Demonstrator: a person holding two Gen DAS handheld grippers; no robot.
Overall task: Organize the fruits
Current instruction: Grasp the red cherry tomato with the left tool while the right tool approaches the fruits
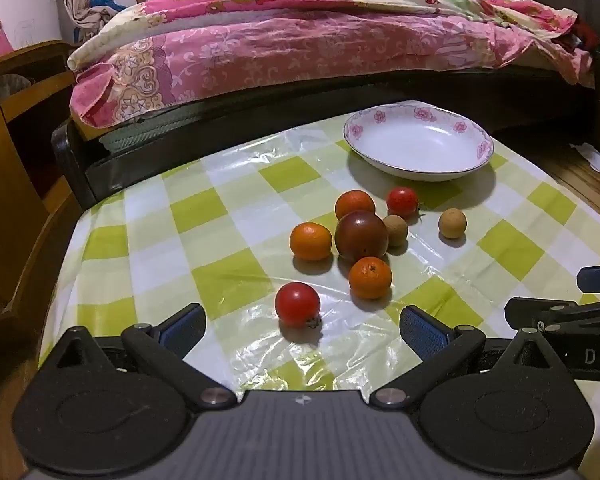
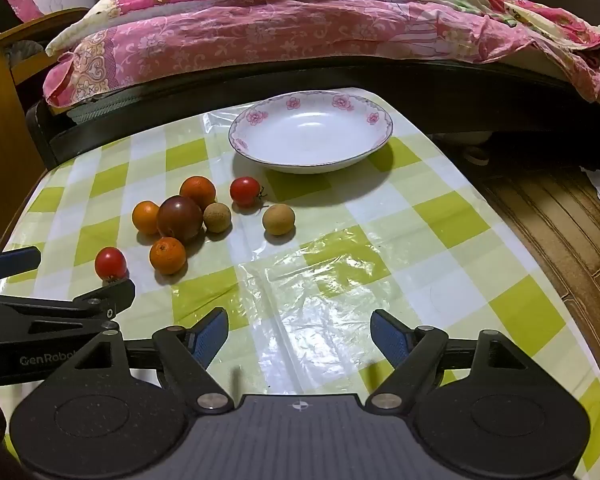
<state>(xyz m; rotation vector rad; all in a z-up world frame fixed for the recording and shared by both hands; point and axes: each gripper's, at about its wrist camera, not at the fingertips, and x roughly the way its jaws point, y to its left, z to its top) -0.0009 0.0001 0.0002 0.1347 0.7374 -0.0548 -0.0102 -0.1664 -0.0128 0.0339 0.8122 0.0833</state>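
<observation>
Fruit loose on the surface, plate empty: no pick begun.

Left wrist view: the left gripper (image 1: pixel 302 326) has its fingers apart and empty, the near tomato (image 1: pixel 297 304) just ahead between them; the likely next move is to close on it and carry it to the plate (image 1: pixel 418 143) at the far edge. Right wrist view: the right gripper (image 2: pixel 299 333), fingers also apart and empty, faces bare surface (image 2: pixel 440 240); the whole fruit cluster (image 2: pixel 180 218) lies to its left, and the floor shows on the right.
</observation>
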